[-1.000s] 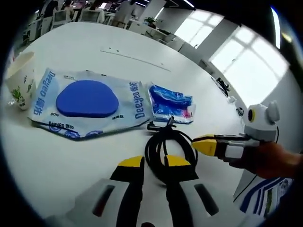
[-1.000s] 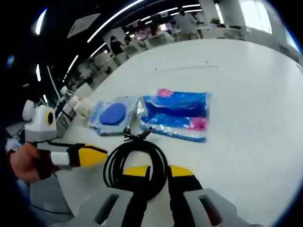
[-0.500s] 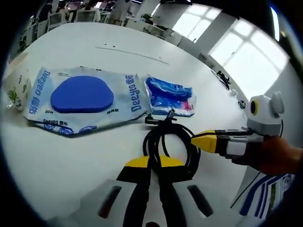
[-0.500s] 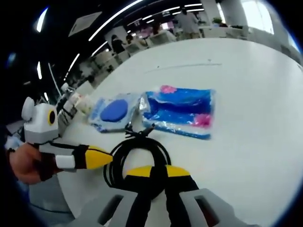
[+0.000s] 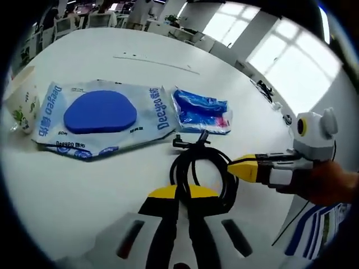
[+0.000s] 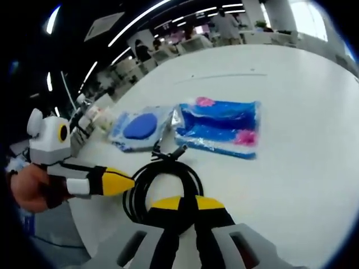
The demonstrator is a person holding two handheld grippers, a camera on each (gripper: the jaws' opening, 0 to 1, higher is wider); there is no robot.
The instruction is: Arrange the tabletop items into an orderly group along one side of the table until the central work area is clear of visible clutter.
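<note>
A coiled black cable [image 5: 203,168] lies on the white table [image 5: 84,179] near its edge. My left gripper [image 5: 182,194] is shut on the coil's near side. My right gripper [image 5: 231,167] comes in from the right, its yellow tips closed against the coil's right side. In the right gripper view, that gripper [image 6: 182,203] is shut on the cable [image 6: 168,176], and the left gripper [image 6: 130,181] meets the coil from the left. Beyond the cable lie a clear package holding a blue pad [image 5: 101,115] [image 6: 140,128] and a blue tissue pack [image 5: 202,111] [image 6: 221,129].
A printed paper cup [image 5: 22,101] stands left of the pad package. A sheet with blue print [image 5: 314,230] lies below the table edge at right. The table stretches far beyond the packs [image 6: 291,73]. Desks and people are in the background.
One second ago both grippers stood open around the cable coil. Both have closed on it since, and the views have shifted only slightly.
</note>
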